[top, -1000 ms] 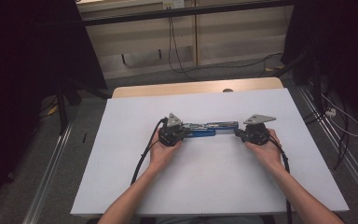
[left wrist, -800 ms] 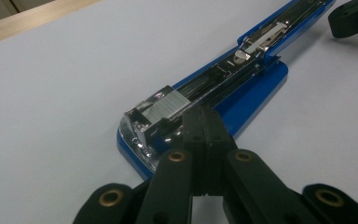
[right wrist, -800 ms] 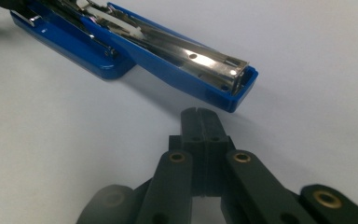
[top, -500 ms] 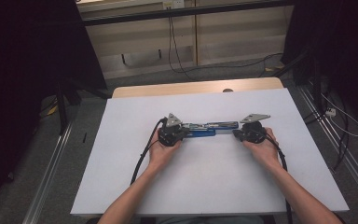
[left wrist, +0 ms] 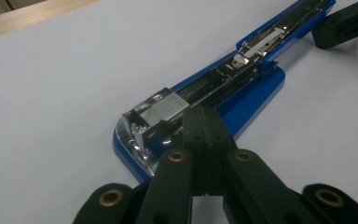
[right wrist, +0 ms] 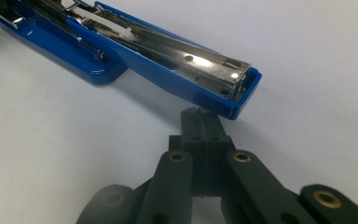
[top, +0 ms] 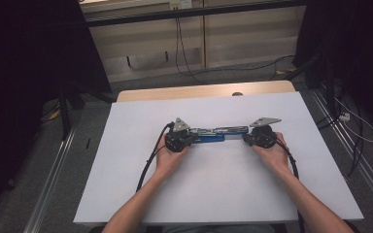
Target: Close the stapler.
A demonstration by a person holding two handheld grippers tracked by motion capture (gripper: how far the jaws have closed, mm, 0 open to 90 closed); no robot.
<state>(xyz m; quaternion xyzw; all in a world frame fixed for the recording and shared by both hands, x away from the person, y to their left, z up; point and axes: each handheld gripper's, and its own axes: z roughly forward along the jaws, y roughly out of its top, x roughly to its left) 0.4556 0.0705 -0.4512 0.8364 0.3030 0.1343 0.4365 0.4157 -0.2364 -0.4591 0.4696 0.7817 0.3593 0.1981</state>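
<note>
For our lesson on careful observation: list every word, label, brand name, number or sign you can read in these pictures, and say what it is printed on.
None: no readable text stands anywhere.
Blue stapler, lying opened flat: bare blue plastic and shiny metal, no brand or number visible.
Staple strip in its tray: plain metal.
Left gripper and right gripper, both shut: black jaws unmarked.
White table: blank.

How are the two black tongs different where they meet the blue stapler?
The left tongs press on the stapler at its staple-loaded end; the right tongs sit just short of its open arm's tip. The left plate stands upright in the high view; the right lies flatter. Both tongs are shut, gripping nothing.
</note>
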